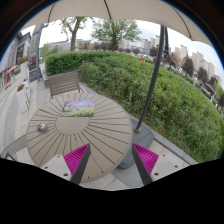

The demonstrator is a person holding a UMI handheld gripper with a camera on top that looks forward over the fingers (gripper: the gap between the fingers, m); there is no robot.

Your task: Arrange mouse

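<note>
The hand-held gripper (111, 160) hangs above the near edge of a round slatted wooden table (95, 140), its two fingers spread well apart with nothing between them; one magenta pad shows on the inner face of each finger. By my reading it is held high and back so that the whole tabletop can be taken in before any approach, since nothing is yet within reach of the fingers. Well beyond them, on the far side of the table, lies one flat light purple mat (80, 104), likely a mouse pad, with something greenish at its near edge that is too small to identify. Off to the left, near the table's rim and well apart from the mat, sits one small grey object (42, 127), which I take to be the mouse, though its shape is not clear; if so, it has yet to be arranged on or beside the mat. Behind the table stands one wooden bench (64, 82), placed against a long green hedge (150, 85). One dark parasol pole (153, 70) rises at the right, with trees and city buildings beyond.
</note>
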